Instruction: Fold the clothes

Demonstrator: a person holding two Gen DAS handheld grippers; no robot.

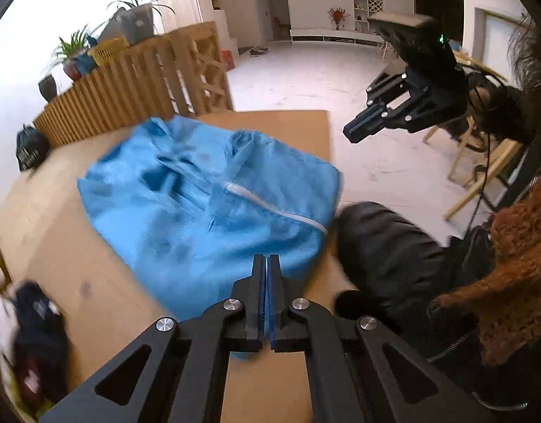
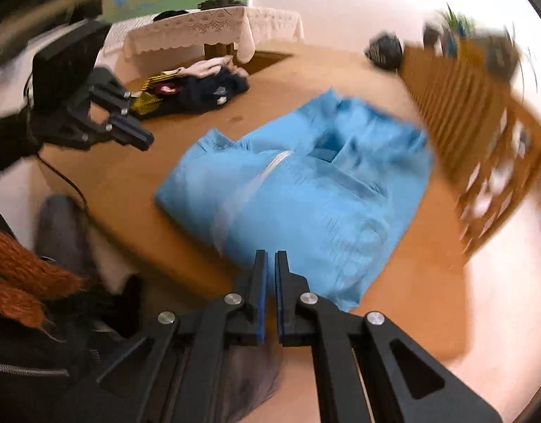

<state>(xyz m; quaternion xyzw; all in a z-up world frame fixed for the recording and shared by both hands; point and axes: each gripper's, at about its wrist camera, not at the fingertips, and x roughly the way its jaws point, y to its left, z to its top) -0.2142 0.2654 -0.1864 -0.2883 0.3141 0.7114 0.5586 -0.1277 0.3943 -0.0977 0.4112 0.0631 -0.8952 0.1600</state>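
Observation:
A blue garment point(image 1: 207, 204) with a white zipper lies crumpled and partly folded on the brown table point(image 1: 76, 264); it also shows in the right wrist view point(image 2: 305, 190). My left gripper point(image 1: 268, 261) is shut and empty, held above the garment's near edge. It appears at the left of the right wrist view point(image 2: 143, 141). My right gripper point(image 2: 271, 257) is shut and empty, above the garment's near edge. In the left wrist view it hangs in the air point(image 1: 355, 132) beyond the table's right side.
A pile of dark and white clothes point(image 2: 196, 84) lies at the table's far side, also seen at the left point(image 1: 30, 335). A wooden slatted crate point(image 1: 136, 81) with plants borders the table. A black bag point(image 1: 30, 148) sits by it. The person's dark legs point(image 1: 393, 264) are at the table edge.

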